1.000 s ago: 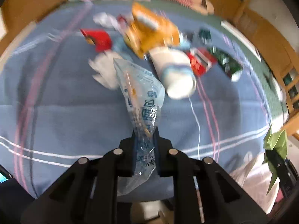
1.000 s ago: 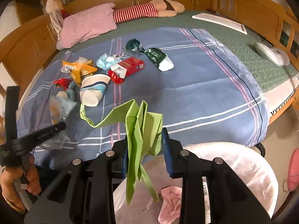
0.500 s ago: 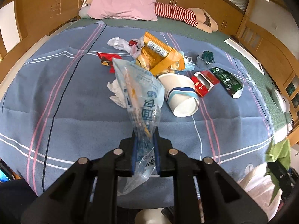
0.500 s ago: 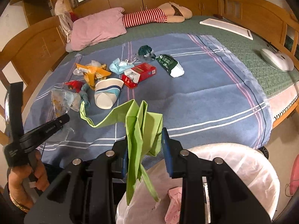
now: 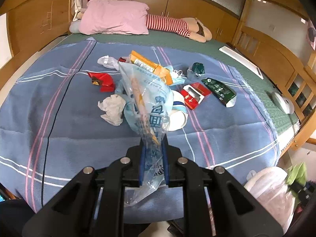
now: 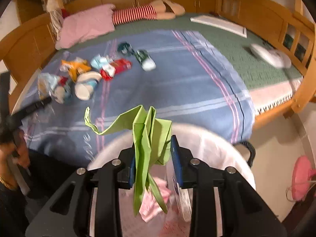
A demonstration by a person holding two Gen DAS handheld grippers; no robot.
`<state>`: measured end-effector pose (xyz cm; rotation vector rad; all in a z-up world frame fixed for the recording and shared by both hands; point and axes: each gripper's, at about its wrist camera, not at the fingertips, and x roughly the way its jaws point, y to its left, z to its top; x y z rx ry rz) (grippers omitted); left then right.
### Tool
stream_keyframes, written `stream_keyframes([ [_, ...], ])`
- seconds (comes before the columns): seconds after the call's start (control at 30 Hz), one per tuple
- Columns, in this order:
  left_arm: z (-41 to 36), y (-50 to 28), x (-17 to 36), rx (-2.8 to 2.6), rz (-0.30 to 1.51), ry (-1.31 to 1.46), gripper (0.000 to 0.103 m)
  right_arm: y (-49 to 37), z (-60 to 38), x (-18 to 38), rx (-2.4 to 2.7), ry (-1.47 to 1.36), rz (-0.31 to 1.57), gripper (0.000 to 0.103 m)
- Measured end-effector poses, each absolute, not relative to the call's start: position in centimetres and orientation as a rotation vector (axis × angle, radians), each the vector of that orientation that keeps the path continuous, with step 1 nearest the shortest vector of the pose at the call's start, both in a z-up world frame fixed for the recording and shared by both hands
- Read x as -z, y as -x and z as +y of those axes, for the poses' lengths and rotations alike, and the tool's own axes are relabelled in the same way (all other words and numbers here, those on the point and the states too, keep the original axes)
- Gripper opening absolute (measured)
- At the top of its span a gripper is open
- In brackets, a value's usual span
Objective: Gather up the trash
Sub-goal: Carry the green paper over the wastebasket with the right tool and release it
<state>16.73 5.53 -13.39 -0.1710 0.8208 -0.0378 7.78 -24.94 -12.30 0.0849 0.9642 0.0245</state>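
My right gripper (image 6: 153, 156), clamped on the green paper (image 6: 147, 138), hangs directly over the bin (image 6: 227, 154); my left gripper (image 5: 153, 158) (clamped on the plastic bag (image 5: 145, 100)) sits farther away, over the bed.

A wide bed (image 5: 227, 45) with a green cover fills the room, a blue striped blanket (image 5: 79, 122) spread over its near half. A pink pillow (image 5: 114, 17) lies at the head beside a striped plush toy (image 5: 173, 25). Wooden rails (image 5: 276, 59) and a wooden headboard (image 5: 35, 19) frame the bed, with wooden cabinets (image 5: 177, 6) behind. The floor (image 6: 276, 148) is pale, and a pink fan (image 6: 302, 177) stands on it.
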Motion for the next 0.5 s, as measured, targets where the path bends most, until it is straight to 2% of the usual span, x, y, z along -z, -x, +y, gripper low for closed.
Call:
stream_keyframes([
  [0.2, 5.3, -16.8, 13.6, 0.064, 0.833, 0.164, 0.015, -6.9, -25.9, 16.4, 0.009, -0.081, 1.103, 0.032],
  [0.3, 5.0, -16.9, 13.7, 0.064, 0.839, 0.152, 0.016, -7.1, -26.6, 18.1, -0.012, -0.159, 1.186, 0.045],
  [0.37, 5.1, -16.9, 13.7, 0.064, 0.841, 0.152, 0.016, -7.1, -27.0, 18.4, -0.033, -0.231, 1.195, 0.067],
  [0.5, 5.1, -16.9, 13.7, 0.076, 0.846, 0.157, 0.016, -6.9, -27.4, 16.6, -0.043, -0.284, 1.11, 0.069],
])
